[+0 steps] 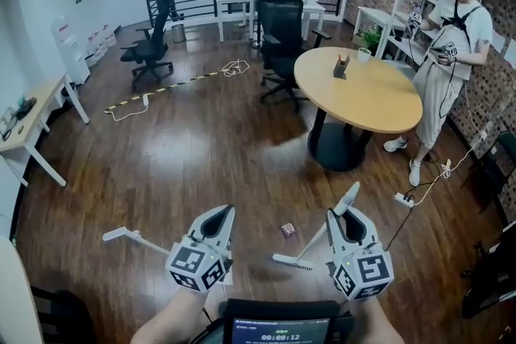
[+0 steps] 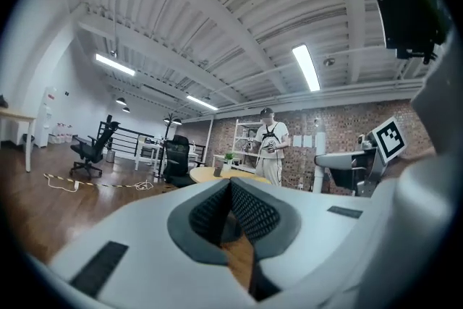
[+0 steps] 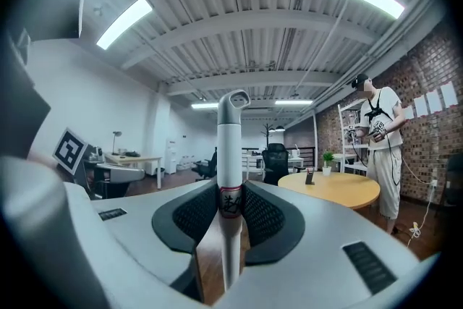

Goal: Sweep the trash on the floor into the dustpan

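Observation:
A small pinkish piece of trash [image 1: 288, 229] lies on the dark wood floor between my two grippers. My right gripper [image 1: 342, 215] is shut on the white broom handle [image 3: 230, 155], which rises upright past its jaws. The broom head [image 1: 291, 261] rests on the floor just near of the trash. My left gripper [image 1: 221, 215] has its jaws shut at the tips, and I see nothing held between them [image 2: 231, 183]. A white long handle [image 1: 121, 236], perhaps the dustpan's, shows left of the left gripper; its other end is hidden behind the marker cube.
A round wooden table [image 1: 363, 93] stands ahead on the right, with black office chairs [image 1: 280, 36] behind it. A person [image 1: 451, 52] stands by the shelves at the right. A power strip with cable [image 1: 404, 200] lies on the floor. A white desk [image 1: 32, 125] is at the left.

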Demonstrator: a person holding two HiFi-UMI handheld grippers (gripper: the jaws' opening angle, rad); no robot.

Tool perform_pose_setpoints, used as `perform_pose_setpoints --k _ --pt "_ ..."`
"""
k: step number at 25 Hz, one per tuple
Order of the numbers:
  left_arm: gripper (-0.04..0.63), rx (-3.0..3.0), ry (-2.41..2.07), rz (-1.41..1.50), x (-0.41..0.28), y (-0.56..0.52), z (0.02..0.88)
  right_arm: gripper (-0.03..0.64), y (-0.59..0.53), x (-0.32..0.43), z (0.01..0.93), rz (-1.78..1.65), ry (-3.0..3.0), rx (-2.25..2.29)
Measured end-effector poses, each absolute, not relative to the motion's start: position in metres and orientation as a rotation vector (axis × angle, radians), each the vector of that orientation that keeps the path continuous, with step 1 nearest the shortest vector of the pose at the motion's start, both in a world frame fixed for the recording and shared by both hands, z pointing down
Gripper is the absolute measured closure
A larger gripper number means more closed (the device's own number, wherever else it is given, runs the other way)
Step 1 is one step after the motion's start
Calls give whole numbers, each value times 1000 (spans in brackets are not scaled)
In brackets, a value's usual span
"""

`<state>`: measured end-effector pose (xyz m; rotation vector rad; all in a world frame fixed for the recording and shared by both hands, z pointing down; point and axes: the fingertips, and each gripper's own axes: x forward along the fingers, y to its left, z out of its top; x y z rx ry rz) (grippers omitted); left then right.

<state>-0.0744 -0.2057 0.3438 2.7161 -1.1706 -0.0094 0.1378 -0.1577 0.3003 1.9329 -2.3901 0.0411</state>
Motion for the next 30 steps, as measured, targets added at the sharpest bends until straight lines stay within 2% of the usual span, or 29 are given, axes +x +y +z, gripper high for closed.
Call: perform_pose_setpoints --k 10,30 --pt "583 2787 -1095 -28 -28 -164 270 494 -111 198 241 -50 -2436 1934" --pt "583 2804 -986 39 -22 -136 263 495 -83 205 229 -69 -2371 1975"
